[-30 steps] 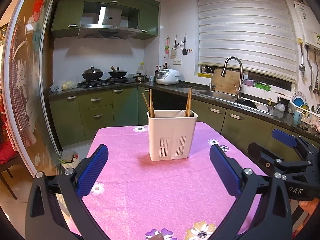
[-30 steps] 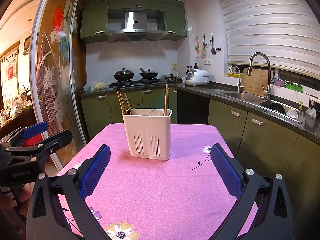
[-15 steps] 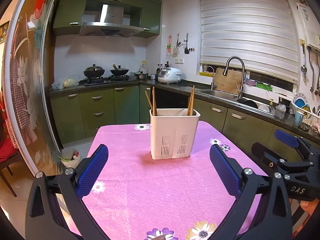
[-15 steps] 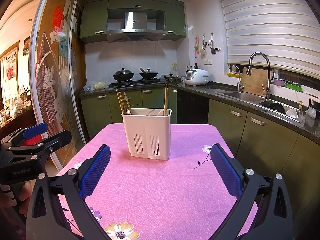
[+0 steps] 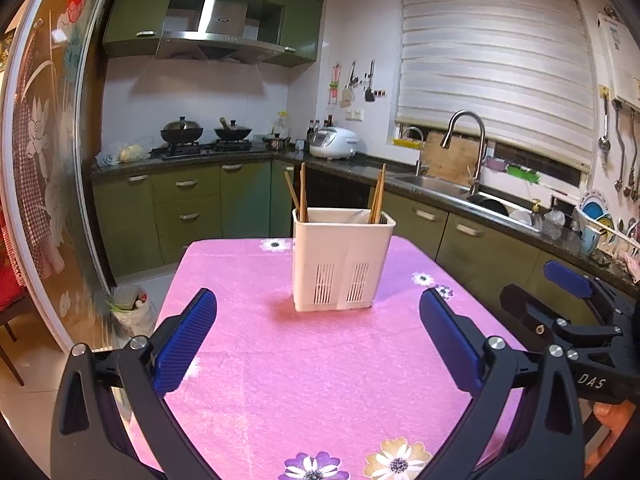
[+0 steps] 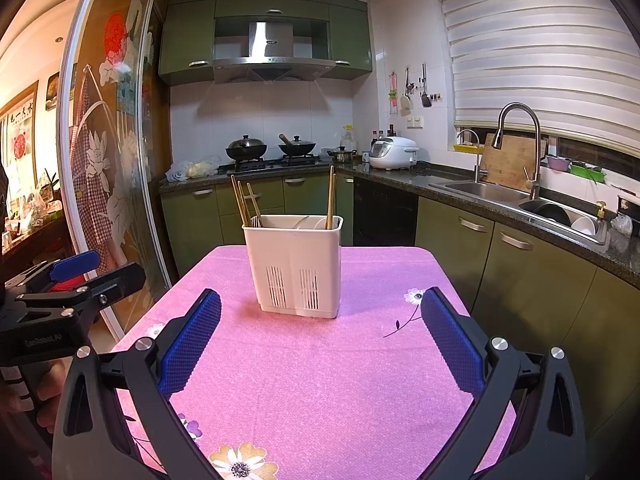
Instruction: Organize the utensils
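A white slotted utensil holder point(image 5: 340, 258) stands upright on the pink floral tablecloth point(image 5: 320, 360); it also shows in the right wrist view point(image 6: 296, 266). Wooden chopsticks point(image 5: 301, 192) stick up from its left and right compartments, and white spoon bowls show inside point(image 6: 316, 222). My left gripper point(image 5: 318, 334) is open and empty, hovering short of the holder. My right gripper point(image 6: 320, 334) is open and empty, also short of the holder. Each gripper shows at the edge of the other's view.
Green kitchen cabinets point(image 5: 188, 208) and a dark counter with stove, woks point(image 5: 182, 134) and rice cooker point(image 5: 334, 144) stand behind the table. A sink with faucet point(image 6: 516, 148) is at right. A sliding glass door point(image 6: 108, 160) is at left.
The left wrist view has drifted slightly, so the holder sits a little further right and higher. The right gripper has barely moved. Both grippers stay open.
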Available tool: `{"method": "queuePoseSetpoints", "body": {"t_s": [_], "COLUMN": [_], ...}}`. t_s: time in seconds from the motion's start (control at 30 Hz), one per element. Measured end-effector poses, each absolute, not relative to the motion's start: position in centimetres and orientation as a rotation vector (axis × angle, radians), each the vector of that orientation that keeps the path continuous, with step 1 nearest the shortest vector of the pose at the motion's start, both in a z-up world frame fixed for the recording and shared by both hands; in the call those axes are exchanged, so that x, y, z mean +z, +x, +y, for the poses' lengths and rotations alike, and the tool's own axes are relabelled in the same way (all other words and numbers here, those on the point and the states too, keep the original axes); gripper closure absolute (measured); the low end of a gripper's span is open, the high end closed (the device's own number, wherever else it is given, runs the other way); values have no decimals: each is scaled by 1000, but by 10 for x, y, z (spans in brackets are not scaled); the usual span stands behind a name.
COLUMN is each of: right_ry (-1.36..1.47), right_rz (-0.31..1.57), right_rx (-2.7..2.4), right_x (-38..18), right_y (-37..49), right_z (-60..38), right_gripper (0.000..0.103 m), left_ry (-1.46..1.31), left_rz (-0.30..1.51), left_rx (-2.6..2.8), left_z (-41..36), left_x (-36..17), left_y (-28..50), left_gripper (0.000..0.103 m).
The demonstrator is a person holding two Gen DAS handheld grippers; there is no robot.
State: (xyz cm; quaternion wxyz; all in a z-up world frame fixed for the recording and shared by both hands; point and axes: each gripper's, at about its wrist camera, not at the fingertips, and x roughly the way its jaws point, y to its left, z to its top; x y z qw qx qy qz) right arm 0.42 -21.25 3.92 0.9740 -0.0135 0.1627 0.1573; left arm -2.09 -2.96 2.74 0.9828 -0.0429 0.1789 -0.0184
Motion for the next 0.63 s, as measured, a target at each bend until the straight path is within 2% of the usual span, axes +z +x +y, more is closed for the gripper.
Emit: {"method": "queuePoseSetpoints", "body": {"t_s": [0.23,0.63], "right_ry": [-25,-19], "right_rz": [331,334], "right_rx": [317,317], "right_x": [37,33], "right_y": [4,4], "right_z": [-212,-212], "right_gripper": [4,4], "left_ry": [-46,-47], "left_rz": [321,365], "left_rx": [-15,-4], "left_z": [-35,-29], "left_x": [26,25], "left_y": [-24,-16], "left_gripper": [6,6]}}
